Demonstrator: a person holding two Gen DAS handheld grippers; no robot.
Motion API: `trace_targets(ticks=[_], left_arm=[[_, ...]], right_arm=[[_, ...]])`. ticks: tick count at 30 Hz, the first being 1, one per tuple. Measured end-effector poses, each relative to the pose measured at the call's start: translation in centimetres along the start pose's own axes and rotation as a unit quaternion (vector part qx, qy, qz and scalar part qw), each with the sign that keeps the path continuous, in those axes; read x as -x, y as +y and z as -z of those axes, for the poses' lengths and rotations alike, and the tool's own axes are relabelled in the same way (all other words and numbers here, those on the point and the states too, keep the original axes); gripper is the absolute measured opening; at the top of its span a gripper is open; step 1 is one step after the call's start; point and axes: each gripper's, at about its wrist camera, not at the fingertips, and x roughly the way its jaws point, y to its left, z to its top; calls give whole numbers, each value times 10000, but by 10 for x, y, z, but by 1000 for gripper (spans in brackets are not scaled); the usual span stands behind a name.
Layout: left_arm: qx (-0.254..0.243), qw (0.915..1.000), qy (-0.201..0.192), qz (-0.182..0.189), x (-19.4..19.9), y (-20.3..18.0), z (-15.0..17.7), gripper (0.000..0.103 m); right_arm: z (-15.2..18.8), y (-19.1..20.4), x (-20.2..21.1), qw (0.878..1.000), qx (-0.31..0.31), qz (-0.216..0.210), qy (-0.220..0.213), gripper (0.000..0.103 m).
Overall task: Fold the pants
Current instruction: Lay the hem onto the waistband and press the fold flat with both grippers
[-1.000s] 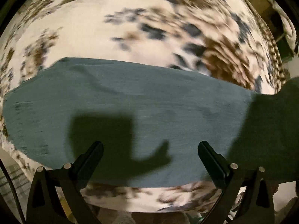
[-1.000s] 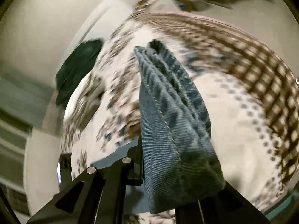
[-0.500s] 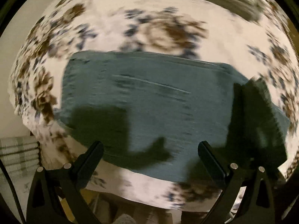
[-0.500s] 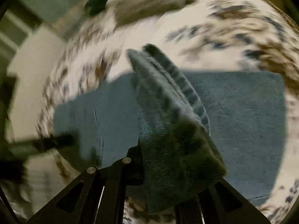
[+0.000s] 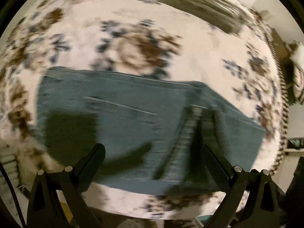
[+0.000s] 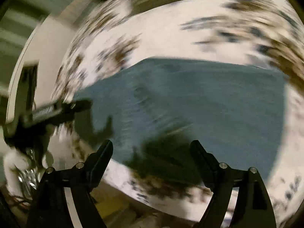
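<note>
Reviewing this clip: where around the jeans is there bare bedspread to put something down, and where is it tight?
Free: the wide floral bedspread beyond the folded pants, up to the striped stack at the far right. Tight: the near strip between the pants and the bed's edge, where the left gripper and right gripper hover, both open.

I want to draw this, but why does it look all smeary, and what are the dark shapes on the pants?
Left wrist view: the flowery bedspread is smeared by motion, bulged by the fisheye lens; dark gripper shadows lie on the pants. Right wrist view: blurrier, streaky; the right gripper stays sharp, its shadow beneath.
</note>
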Motion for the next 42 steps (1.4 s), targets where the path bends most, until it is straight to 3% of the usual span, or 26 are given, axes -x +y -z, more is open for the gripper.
trace_targets(ticks=[3,5,10,11,12,13,15,16,22,24,26,30,32,36,39,42], left_arm=[[-223,9994,171,214,-19,-31,3,103],[-459,9985,271,79,-37,-50,6,103],[-768,9945,651,-285,-85,-59,15,98],[-795,9943,638,-316,-88,-59,16,84],[-829,9944,562,-338,-89,-57,18,58],[-844,9946,541,-255,-87,-54,20,39],[-793,9952,545,-155,-81,-48,23,15],[-791,9956,499,-99,-73,-43,26,13],[-744,9945,704,-211,-65,-23,42,14],[-474,9957,784,-126,-61,-15,42,15],[-273,9971,693,-137,-45,-13,41,22],[137,9978,609,225,-33,-17,45,40],[84,9970,771,-21,-50,-24,49,40],[-231,9925,1112,-451,-78,-14,66,43],[-362,9915,1197,-351,-77,3,76,54],[-348,9915,1229,-239,-69,8,77,55]], right_arm=[[0,-58,18,9959,-692,577,-71,85],[-2,-92,18,9894,-1110,934,39,85],[2,-154,-1,9786,-1698,1096,392,85],[5,-162,-7,9772,-1786,1048,480,85],[6,-166,-11,9758,-1845,1040,544,85],[10,-170,-16,9739,-1935,1006,624,85],[16,-174,-24,9711,-2057,952,743,85],[20,-176,-28,9695,-2110,934,823,85],[28,-183,-41,9670,-2116,973,1031,85],[27,-179,-40,9663,-2043,1124,1088,85],[29,-173,-31,9640,-2124,1196,1064,85],[32,-160,-23,9599,-2320,1208,1009,85],[32,-159,-26,9562,-2418,1327,976,84],[38,-161,-43,9446,-2312,1908,1337,73],[44,-165,-46,9460,-2176,1918,1448,73],[51,-165,-42,9456,-1972,2048,1582,73]])
